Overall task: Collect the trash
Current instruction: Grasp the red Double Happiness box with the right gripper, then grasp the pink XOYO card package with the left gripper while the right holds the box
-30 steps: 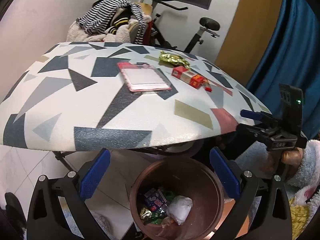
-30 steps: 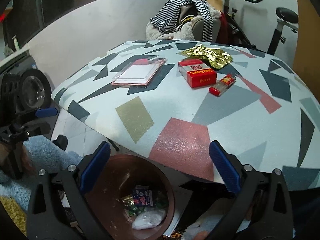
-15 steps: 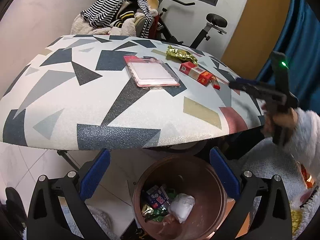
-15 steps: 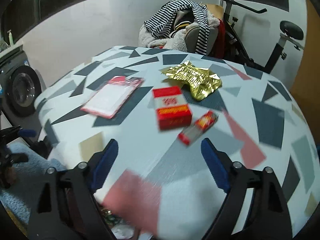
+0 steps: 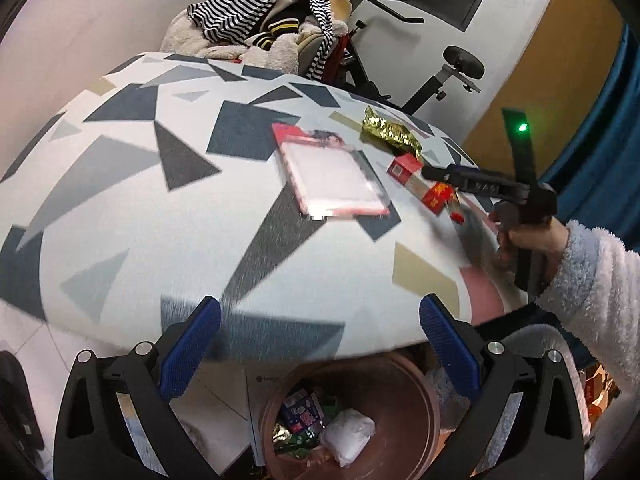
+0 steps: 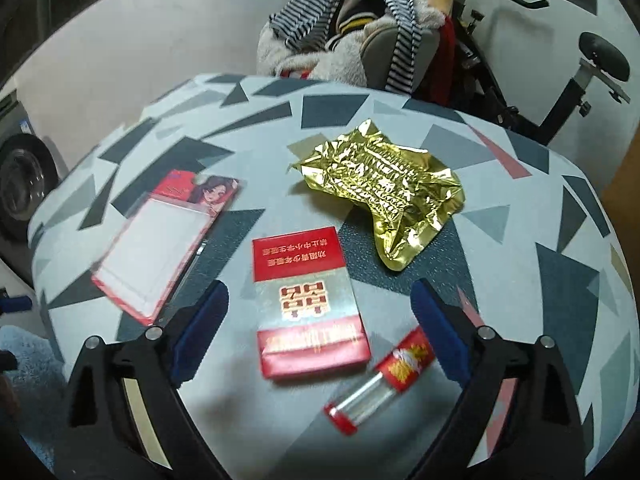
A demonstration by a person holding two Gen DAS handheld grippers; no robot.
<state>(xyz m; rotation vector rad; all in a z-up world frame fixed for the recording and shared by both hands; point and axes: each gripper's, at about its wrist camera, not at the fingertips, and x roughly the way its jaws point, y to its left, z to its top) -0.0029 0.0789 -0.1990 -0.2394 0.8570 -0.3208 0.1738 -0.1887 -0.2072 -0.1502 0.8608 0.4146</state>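
A round table (image 5: 132,216) with a grey and blue triangle pattern holds a crumpled gold wrapper (image 6: 384,184), a red cigarette pack (image 6: 308,308), a red lighter (image 6: 380,384) and a clear pink-edged card package (image 6: 160,240). My right gripper (image 6: 320,320) is open, low over the table, its jaws either side of the cigarette pack. My left gripper (image 5: 320,344) is open and empty at the table's near edge, above a brown bin (image 5: 404,396) with wrappers inside. The wrapper (image 5: 390,132), pack (image 5: 404,166) and package (image 5: 332,176) also show in the left wrist view.
The right gripper's body and the hand holding it (image 5: 520,208) reach over the table's right side. A chair heaped with striped clothes (image 6: 360,32) and an exercise bike (image 6: 560,80) stand behind the table. A washing machine (image 6: 20,176) is at the left.
My right gripper has risen from beside the bin and moved forward over the table to the cigarette pack. My left gripper has lifted slightly toward the table edge.
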